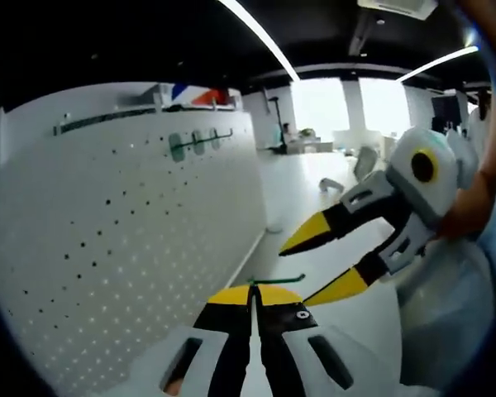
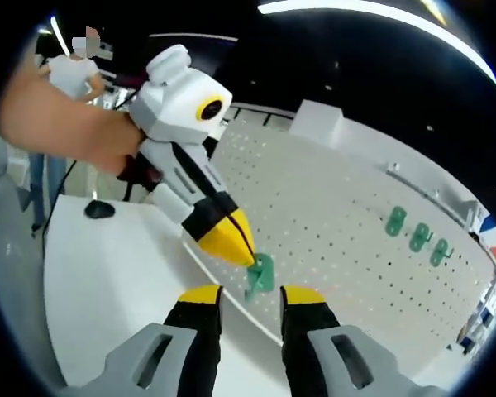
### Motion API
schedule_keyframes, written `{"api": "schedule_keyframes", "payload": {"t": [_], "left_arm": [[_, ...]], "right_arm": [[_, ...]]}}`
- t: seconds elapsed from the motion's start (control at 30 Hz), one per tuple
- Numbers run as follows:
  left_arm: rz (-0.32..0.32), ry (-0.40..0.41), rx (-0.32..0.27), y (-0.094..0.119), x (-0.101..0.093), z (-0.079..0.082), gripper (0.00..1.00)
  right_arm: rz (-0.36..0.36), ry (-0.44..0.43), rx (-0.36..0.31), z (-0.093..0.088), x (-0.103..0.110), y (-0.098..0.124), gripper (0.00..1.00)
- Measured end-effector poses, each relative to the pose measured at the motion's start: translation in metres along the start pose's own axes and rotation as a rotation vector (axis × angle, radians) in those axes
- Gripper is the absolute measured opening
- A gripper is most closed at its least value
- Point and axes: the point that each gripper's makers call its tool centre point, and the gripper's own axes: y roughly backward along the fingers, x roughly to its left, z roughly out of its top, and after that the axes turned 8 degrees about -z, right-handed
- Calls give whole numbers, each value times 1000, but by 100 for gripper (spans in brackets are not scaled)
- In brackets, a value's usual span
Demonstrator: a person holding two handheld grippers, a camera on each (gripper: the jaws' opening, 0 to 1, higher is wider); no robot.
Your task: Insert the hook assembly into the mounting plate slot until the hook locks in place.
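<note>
A small green hook assembly hangs from the yellow tips of my left gripper, which is shut on it just in front of the white pegboard mounting plate. In the left gripper view the hook shows as a thin green wire past my shut left gripper. My right gripper stands open just below the hook, one jaw on each side, not touching it. It enters the left gripper view from the right. Three green hooks sit in the plate further along.
The plate stands upright along a white table. A small black object lies on the table at the far left. A hand holds the left gripper. A white box sits behind the plate's top edge.
</note>
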Motion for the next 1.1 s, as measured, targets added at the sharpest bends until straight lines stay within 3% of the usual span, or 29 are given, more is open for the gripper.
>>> {"api": "schedule_keyframes", "payload": {"t": [0.23, 0.8, 1.1], "left_arm": [[-10, 30, 2, -1, -1, 2, 1], [-55, 236, 15, -7, -9, -2, 1], [-72, 299, 12, -8, -12, -4, 1]], "right_arm": [[3, 7, 1, -3, -2, -4, 20], [3, 25, -2, -4, -4, -5, 13], [9, 28, -1, -5, -3, -6, 10]]}}
